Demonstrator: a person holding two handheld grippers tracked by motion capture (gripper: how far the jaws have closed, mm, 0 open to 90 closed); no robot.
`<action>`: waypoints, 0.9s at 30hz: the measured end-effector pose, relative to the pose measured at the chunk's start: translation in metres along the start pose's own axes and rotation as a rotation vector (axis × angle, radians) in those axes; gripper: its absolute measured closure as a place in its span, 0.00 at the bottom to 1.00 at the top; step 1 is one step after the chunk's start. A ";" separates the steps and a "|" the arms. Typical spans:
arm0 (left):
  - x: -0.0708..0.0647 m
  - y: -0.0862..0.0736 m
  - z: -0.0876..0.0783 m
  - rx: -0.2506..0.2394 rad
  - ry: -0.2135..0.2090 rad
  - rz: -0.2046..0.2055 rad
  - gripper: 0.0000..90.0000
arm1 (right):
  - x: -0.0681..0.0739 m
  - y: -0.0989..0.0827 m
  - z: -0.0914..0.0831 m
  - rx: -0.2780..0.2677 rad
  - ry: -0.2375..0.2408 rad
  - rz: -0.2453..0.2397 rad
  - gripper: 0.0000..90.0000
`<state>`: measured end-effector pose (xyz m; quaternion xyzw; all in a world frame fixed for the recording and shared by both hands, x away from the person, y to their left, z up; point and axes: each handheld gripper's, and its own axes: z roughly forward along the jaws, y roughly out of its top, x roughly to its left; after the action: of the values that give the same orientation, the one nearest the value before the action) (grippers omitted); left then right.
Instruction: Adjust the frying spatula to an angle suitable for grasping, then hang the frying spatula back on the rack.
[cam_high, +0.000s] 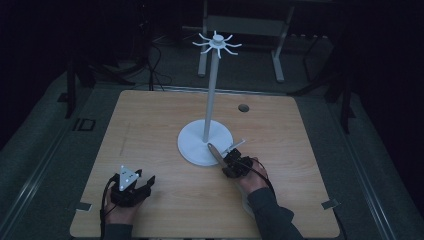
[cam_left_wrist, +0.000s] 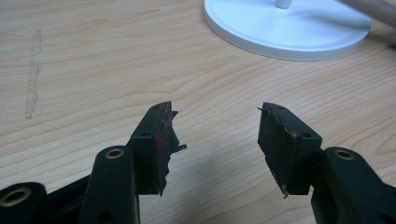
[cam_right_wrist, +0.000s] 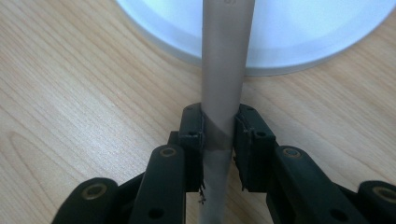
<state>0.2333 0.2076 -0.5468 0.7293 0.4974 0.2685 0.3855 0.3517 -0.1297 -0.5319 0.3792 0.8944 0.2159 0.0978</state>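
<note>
The wooden table (cam_high: 150, 125) spreads out beneath both my grippers, pale grain running across it, with a faint scuffed streak (cam_left_wrist: 31, 74) off to the far left of my left gripper. Ahead of my right gripper stands the white stand (cam_high: 209, 95), its round base (cam_right_wrist: 289, 37) lying just beyond my right jaws and its thin pole rising to a crown of curved hooks (cam_high: 217, 43) high above and farther out. That same base sits ahead and to the right of my left gripper (cam_left_wrist: 212, 140), well apart from it. My left gripper rests low near the table edge on my own side, jaws standing wide apart with bare wood between them, their worn pads (cam_left_wrist: 275, 140) ragged at the edges and touching nothing. My right gripper (cam_right_wrist: 219, 135) is clamped on a slim grey handle (cam_right_wrist: 224, 70), the pads pressing it from both sides; the handle runs straight out from between my jaws and reaches over the rim of the base. In the high view its brownish tip (cam_high: 215, 151) lies over the near edge of the base, just beside my right gripper.
</note>
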 end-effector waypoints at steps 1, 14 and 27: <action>0.000 0.000 0.000 0.001 0.000 -0.002 0.51 | -0.001 -0.002 -0.005 -0.025 -0.007 0.013 0.82; -0.001 0.000 0.001 0.006 0.002 0.002 0.51 | -0.008 -0.016 -0.028 -0.137 -0.038 0.040 0.83; -0.001 0.000 0.003 0.010 0.001 0.002 0.51 | -0.014 -0.023 -0.056 -0.292 -0.072 0.069 0.83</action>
<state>0.2356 0.2056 -0.5482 0.7315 0.4983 0.2669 0.3813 0.3275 -0.1715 -0.4928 0.3990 0.8358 0.3332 0.1766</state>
